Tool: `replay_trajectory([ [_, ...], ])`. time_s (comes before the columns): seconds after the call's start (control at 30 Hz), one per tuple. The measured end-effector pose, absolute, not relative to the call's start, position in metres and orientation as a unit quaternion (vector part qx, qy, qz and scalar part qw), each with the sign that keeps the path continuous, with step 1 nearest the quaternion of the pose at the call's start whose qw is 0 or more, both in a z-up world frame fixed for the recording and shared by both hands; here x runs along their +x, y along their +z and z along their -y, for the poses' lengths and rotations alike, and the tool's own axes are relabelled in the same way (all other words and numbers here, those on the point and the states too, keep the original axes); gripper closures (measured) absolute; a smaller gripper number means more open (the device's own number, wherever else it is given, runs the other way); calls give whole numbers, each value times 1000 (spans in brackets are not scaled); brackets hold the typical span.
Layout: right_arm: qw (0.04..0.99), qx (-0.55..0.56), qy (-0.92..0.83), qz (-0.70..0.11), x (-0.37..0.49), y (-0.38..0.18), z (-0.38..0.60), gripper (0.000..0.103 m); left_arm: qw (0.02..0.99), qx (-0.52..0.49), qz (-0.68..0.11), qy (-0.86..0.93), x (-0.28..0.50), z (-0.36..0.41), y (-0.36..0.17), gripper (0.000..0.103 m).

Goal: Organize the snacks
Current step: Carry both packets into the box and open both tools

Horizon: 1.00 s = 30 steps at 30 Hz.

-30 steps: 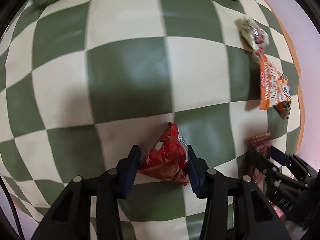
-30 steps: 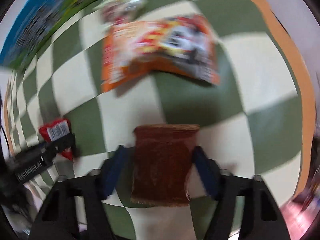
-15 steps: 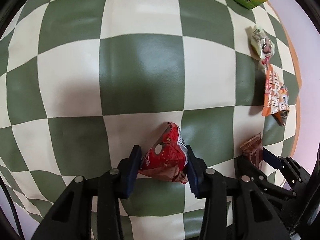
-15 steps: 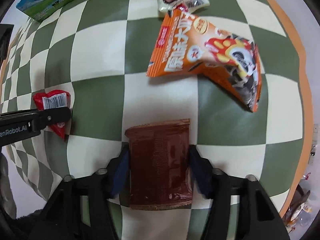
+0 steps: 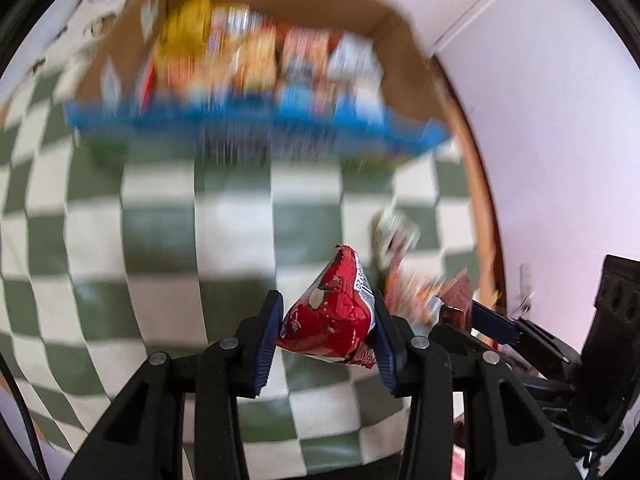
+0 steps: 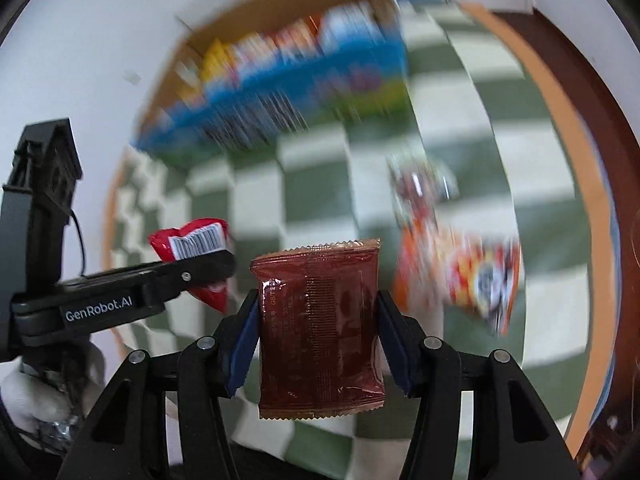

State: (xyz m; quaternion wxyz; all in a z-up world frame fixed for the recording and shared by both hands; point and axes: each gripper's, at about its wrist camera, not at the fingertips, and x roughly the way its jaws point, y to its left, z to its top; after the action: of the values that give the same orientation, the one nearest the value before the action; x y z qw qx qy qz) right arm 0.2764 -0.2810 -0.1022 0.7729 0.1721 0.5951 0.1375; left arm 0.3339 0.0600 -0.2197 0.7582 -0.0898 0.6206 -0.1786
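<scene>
my left gripper [image 5: 326, 336] clamps crinkly red foil packet [image 5: 332, 320] | right gripper [image 6: 316, 332] clamps flat brown sachet [image 6: 320, 332] | both just lifted off checkered cloth [image 5: 160, 240], now facing blue-fronted cardboard snack box [image 5: 256, 120] | drop-off next

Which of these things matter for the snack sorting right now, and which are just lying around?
In play: red packet in left gripper; brown packet in right gripper; snack box.
Lying about: orange bag; small pale packet.
</scene>
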Motion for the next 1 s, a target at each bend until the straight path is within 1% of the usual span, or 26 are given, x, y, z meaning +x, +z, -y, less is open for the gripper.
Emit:
replay_trajectory([
  [0.13,797,175,158,-556,328,-59,280,45,790,-88,-584,-167,380,-77,-172,63],
  [0.27,820,146,160,-530,388,-37,271,45,806,-67,-573,-135,428,-87,-156,63],
  [0.43,826,119,153,-529,457,-43,254,45,805,-40,-585,-92,474,-105,-162,63],
  [0.53,823,106,146,-539,487,-56,247,45,796,-33,-601,-66,495,-119,-177,63],
  [0.77,809,101,130,-564,518,-96,239,45,764,-36,-643,-44,509,-136,-220,62],
  [0.8,806,101,128,-568,521,-101,238,45,755,-37,-653,-47,510,-137,-228,60],
  [0.87,796,103,122,-583,529,-116,237,44,734,-43,-676,-54,512,-136,-244,48],
  [0.9,792,103,118,-591,531,-121,236,43,731,-45,-678,-56,512,-136,-247,44],
  [0.97,777,97,112,-612,537,-136,233,32,731,-41,-679,-52,512,-136,-254,26],
  [1.0,771,93,111,-620,539,-142,231,27,732,-41,-678,-51,512,-135,-257,25],
])
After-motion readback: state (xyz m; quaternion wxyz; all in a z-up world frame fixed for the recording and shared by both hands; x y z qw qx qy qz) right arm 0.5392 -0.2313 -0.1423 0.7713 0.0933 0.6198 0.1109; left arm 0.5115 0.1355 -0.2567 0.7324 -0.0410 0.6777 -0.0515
